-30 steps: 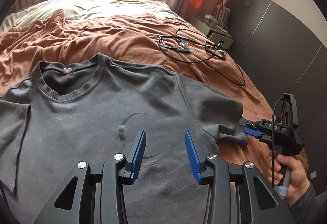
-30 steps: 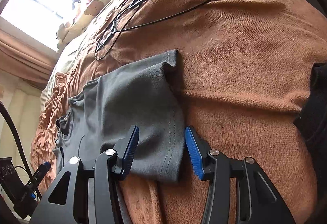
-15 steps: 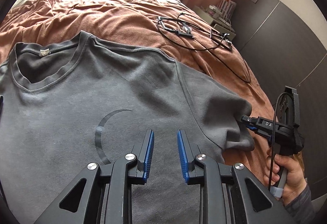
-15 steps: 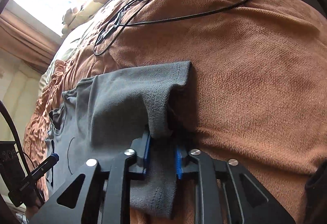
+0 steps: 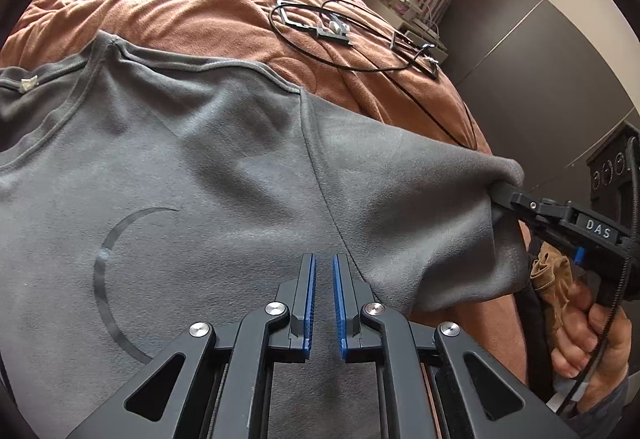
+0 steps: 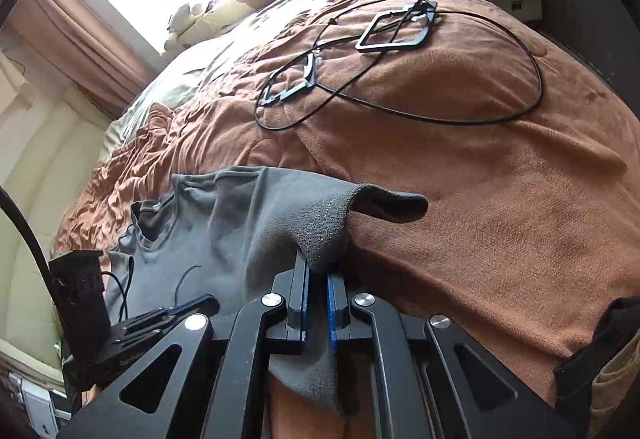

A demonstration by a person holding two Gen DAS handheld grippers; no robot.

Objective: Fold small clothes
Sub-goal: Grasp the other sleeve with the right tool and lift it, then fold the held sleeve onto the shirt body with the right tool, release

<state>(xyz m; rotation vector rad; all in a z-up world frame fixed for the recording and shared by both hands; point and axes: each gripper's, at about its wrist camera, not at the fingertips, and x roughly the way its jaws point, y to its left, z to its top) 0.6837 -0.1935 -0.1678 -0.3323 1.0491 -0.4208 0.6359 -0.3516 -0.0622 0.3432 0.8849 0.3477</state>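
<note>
One grey T-shirt [image 5: 240,167], two grippers [image 5: 323,299] [image 6: 318,291], one cable [image 6: 440,95]

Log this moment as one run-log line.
right gripper: shut on T-shirt sleeve, lifted | left gripper: nearly shut, over shirt body

Bare blanket [image 6: 500,223] lies open at 3 o'clock of the right gripper [image 6: 318,279]. A looped cable [image 6: 440,119] obstructs passage at 12 o'clock.

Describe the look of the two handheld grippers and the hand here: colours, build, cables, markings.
Both grippers are black, angular linkage frames with silver pivot screws and blue ribbed finger pads. The right gripper carries white "DAS" lettering, a black cable and a boxy black rear module. The bare right hand shows a grey cuff at the wrist.
</note>
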